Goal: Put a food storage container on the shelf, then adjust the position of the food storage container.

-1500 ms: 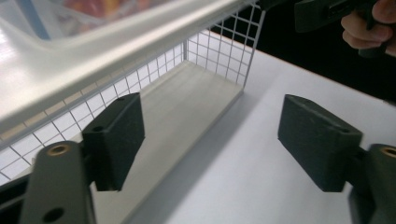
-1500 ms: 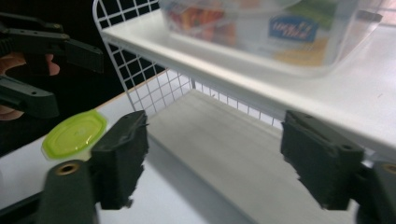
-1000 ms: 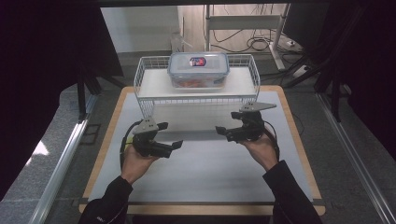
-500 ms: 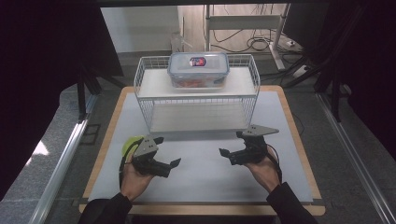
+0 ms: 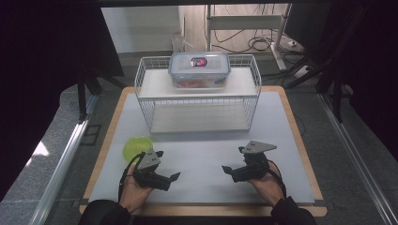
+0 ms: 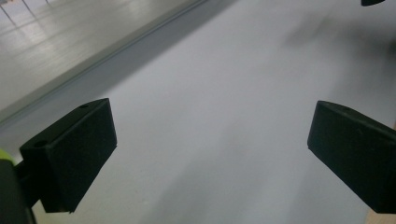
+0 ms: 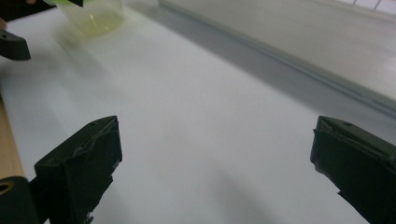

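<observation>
The left tool [image 5: 171, 177] is held low over the near left part of the grey surface [image 5: 206, 140], its jaws spread wide with nothing between them. The right tool [image 5: 227, 168] is held over the near right part, jaws likewise spread wide and empty. The two tools are pointed toward each other and are well apart. A green bowl [image 5: 136, 148] is seen on the surface just behind the left tool. A white wire rack [image 5: 199, 104] is positioned at the far side; a clear lidded container [image 5: 199, 69] is seated on its top shelf.
</observation>
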{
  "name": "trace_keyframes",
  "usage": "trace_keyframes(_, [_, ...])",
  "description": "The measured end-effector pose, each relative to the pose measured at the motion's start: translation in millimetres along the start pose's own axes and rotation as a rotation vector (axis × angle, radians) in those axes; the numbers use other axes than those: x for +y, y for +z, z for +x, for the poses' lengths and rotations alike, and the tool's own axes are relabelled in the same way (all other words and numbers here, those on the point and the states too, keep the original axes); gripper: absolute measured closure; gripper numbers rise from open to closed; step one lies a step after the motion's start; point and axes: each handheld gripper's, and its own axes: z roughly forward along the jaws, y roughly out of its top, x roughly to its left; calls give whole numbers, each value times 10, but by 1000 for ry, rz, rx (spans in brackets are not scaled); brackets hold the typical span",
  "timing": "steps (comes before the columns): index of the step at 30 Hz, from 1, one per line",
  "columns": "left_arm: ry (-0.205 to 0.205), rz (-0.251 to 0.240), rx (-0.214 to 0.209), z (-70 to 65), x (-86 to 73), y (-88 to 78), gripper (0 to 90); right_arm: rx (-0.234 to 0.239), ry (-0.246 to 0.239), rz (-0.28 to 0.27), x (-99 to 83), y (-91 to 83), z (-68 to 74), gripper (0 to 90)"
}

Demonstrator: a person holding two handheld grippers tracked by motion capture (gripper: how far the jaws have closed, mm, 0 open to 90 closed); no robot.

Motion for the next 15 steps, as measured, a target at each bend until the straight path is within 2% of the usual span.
trace_keyframes(3, [7,-4,9,5,1,8,13,-6,18,6,-44,-6,-39,21])
trace_keyframes(8, [29,20,26,32,-1,37,32,-9,30,2,-47,-2,-72,28])
trace_keyframes(10, [18,46,16,42,17,43,43,1,34,11,-54,23,-71,30])
trace_keyframes(13, [-14,59,-5,70,55,39,43,7,26,23,-59,51,-57,35])
trace_keyframes(15, [-26,70,3,108,80,28,41,8,24,24,-60,60,-55,37])
